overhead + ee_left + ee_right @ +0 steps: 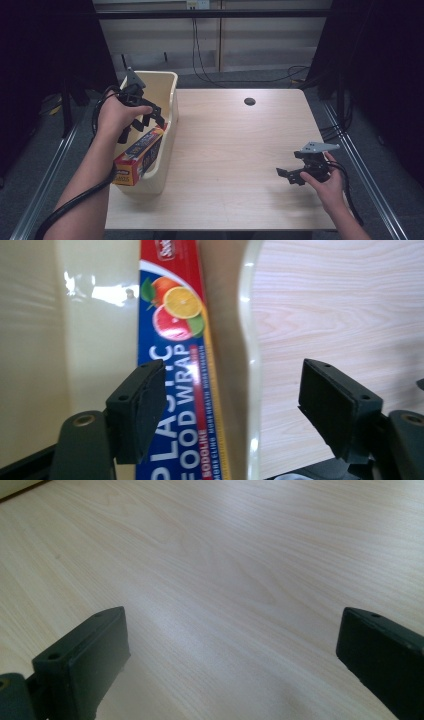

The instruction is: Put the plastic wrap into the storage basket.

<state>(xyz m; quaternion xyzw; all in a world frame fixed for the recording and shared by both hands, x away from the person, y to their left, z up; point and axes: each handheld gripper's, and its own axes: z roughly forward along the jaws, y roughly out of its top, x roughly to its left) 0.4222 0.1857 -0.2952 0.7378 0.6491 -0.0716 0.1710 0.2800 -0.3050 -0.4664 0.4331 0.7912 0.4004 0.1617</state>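
A long plastic food wrap box [139, 157], blue, red and orange with citrus pictures, lies tilted in a cream plastic bin [167, 107] at the table's left edge, leaning on the bin's right wall. My left gripper [149, 118] hovers open just above the box's far end. In the left gripper view the box [175, 370] runs between the jaws beside the bin's rim [252, 355], and nothing is gripped by the left gripper [232, 407]. My right gripper [290, 175] is open over bare wood at the table's near right, jaws [230, 665] wide apart with nothing between them.
The light wooden table [235, 150] has a dark round hole [249, 101] near its far edge. Cables hang down the back wall and trail over the floor. Metal rails run along both sides of the table.
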